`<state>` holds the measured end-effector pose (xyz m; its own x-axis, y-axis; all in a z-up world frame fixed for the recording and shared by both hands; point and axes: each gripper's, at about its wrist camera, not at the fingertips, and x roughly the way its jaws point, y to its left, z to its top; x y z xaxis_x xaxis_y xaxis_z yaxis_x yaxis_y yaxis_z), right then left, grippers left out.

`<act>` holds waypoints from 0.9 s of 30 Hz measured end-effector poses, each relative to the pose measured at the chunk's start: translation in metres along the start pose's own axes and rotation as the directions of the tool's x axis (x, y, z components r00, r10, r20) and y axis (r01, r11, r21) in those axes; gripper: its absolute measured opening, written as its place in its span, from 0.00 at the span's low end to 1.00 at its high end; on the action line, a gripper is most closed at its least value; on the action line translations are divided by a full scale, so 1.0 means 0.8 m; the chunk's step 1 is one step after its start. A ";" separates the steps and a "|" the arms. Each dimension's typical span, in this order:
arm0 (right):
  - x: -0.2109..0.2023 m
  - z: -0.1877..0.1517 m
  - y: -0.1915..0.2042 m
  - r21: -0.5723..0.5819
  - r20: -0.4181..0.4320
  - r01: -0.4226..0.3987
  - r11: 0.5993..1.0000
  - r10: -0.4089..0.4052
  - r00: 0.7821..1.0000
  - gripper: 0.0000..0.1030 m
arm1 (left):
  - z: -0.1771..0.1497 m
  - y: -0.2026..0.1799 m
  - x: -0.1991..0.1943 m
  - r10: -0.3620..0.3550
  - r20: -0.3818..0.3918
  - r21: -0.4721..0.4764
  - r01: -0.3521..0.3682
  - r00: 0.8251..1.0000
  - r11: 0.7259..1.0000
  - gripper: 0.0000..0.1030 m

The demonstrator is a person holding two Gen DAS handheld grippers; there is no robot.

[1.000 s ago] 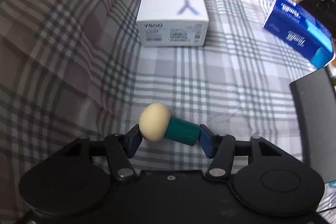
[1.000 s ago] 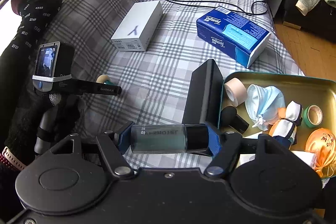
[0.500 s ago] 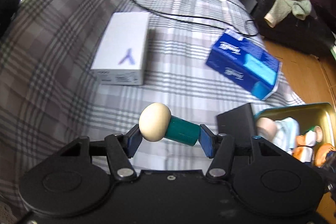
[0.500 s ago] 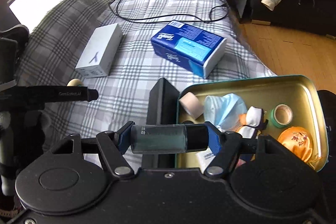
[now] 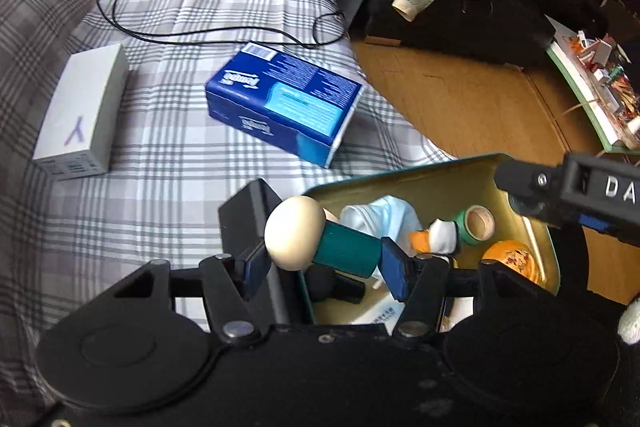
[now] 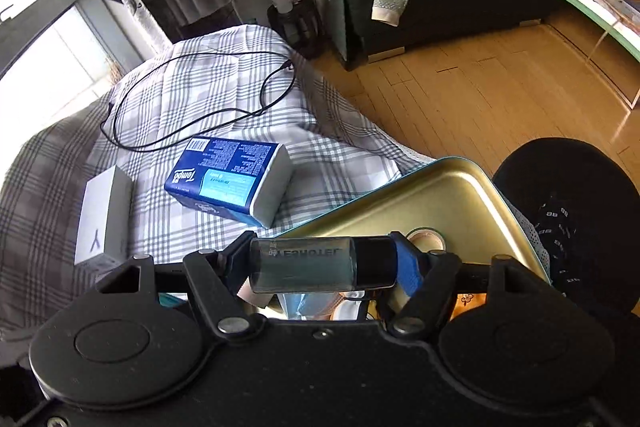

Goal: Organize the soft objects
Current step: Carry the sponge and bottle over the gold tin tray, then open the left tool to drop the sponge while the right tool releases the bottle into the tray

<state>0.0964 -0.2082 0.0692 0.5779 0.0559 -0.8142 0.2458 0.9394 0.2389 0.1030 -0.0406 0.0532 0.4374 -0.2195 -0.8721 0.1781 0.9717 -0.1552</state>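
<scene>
My left gripper [image 5: 324, 261] is shut on a peg doll [image 5: 320, 243] with a cream ball head and green body, held above the near left corner of the gold tin [image 5: 404, 183]. The tin holds a blue face mask [image 5: 384, 213], a green tape roll [image 5: 478, 225], an orange pouch [image 5: 510, 259] and other small items. My right gripper [image 6: 324, 265] is shut on a smoky clear bottle [image 6: 304, 265] with a black cap, held over the tin [image 6: 436, 195]. The right gripper's body shows at the right edge of the left wrist view [image 5: 580, 191].
A blue tissue pack [image 5: 280, 103] and a white box [image 5: 80, 115] lie on the plaid bed cover [image 5: 160, 187]. A black cable [image 5: 208, 31] loops at the far end. A black case [image 5: 252, 219] stands against the tin's left side. Wooden floor [image 6: 500, 95] lies to the right.
Both grippers have swung right and now sit over the tin, each still holding its object. The tin's contents now fill the left wrist view.
</scene>
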 end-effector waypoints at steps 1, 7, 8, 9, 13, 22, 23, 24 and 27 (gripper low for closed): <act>0.000 0.001 -0.003 0.011 0.003 0.004 1.000 -0.004 1.000 0.65 | -0.003 -0.006 0.005 -0.008 -0.014 0.007 0.008 1.000 1.000 0.54; 0.011 0.001 -0.013 0.044 -0.019 0.027 0.999 -0.027 0.999 0.65 | -0.023 -0.028 0.033 0.002 -0.073 0.053 0.001 0.997 0.999 0.54; 0.013 0.001 -0.014 0.046 -0.024 0.031 0.998 -0.030 0.999 0.65 | -0.025 -0.028 0.037 -0.003 -0.085 0.054 0.007 0.996 0.999 0.54; 0.014 0.000 -0.016 0.047 -0.026 0.036 0.998 -0.035 0.999 0.65 | -0.028 -0.028 0.042 -0.009 -0.097 0.054 0.015 0.995 0.998 0.54; 0.021 0.000 -0.018 0.049 -0.043 0.056 0.997 -0.054 0.998 0.65 | -0.036 -0.035 0.053 -0.011 -0.118 0.077 0.020 0.993 0.997 0.54; 0.026 -0.003 -0.016 0.034 -0.058 0.068 0.997 -0.066 0.996 0.65 | -0.042 -0.040 0.057 0.029 -0.100 0.099 -0.019 0.995 0.995 0.79; 0.026 -0.003 -0.015 0.031 -0.054 0.072 0.997 -0.070 0.996 0.65 | -0.042 -0.039 0.057 0.030 -0.101 0.095 -0.020 0.994 0.995 0.80; 0.026 -0.002 -0.015 0.028 -0.050 0.076 0.997 -0.075 0.996 0.65 | -0.042 -0.038 0.057 0.032 -0.102 0.093 -0.022 0.994 0.995 0.81; 0.025 0.000 -0.015 0.027 -0.023 0.086 0.996 -0.085 0.996 0.65 | -0.043 -0.036 0.056 0.045 -0.102 0.092 -0.036 0.994 0.995 0.82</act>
<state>0.1046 -0.2185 0.0501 0.5367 -0.0163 -0.8436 0.3154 0.9312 0.1827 0.0872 -0.0758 0.0023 0.3530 -0.1655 -0.9209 0.2427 0.9667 -0.0807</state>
